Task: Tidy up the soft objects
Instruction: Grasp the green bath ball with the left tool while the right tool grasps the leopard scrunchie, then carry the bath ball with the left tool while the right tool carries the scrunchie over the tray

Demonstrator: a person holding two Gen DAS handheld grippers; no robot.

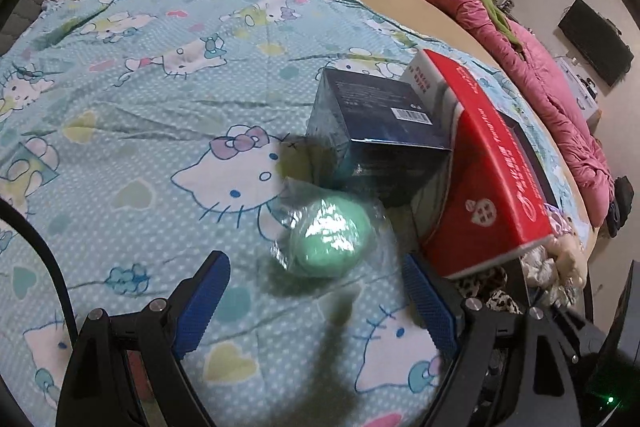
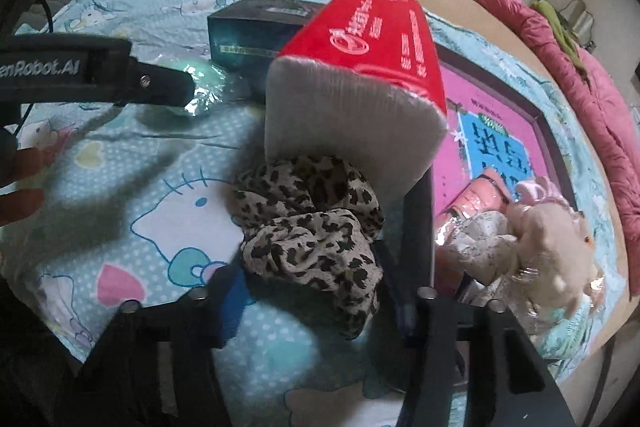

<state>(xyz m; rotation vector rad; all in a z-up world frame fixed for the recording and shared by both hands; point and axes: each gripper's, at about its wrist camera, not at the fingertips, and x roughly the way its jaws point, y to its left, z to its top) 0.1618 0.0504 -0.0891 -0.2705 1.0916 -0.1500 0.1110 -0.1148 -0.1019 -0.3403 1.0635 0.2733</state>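
Left gripper (image 1: pixel 316 291): blue pads spread wide, nothing between them, hovering just near of one green ball in clear wrap (image 1: pixel 330 237). Ball resting on the cat-print sheet (image 1: pixel 140 131), touching or just beside the near corner of one dark blue box (image 1: pixel 376 131).

Boxes counted: two. One dark blue, one red-and-white (image 1: pixel 488 171) leaning to its right.

Right gripper (image 2: pixel 320 301): fingers spread either side of one leopard-print cloth (image 2: pixel 312 231); contact with the cloth not resolvable, cannot tell whether pinched. Cloth bunched on the sheet at the near end of the red-and-white box.

To the right: one pale plush toy (image 2: pixel 556 247) lying on one pink-covered flat item (image 2: pixel 492 103). One pink quilt (image 1: pixel 560 99) along the far right edge.
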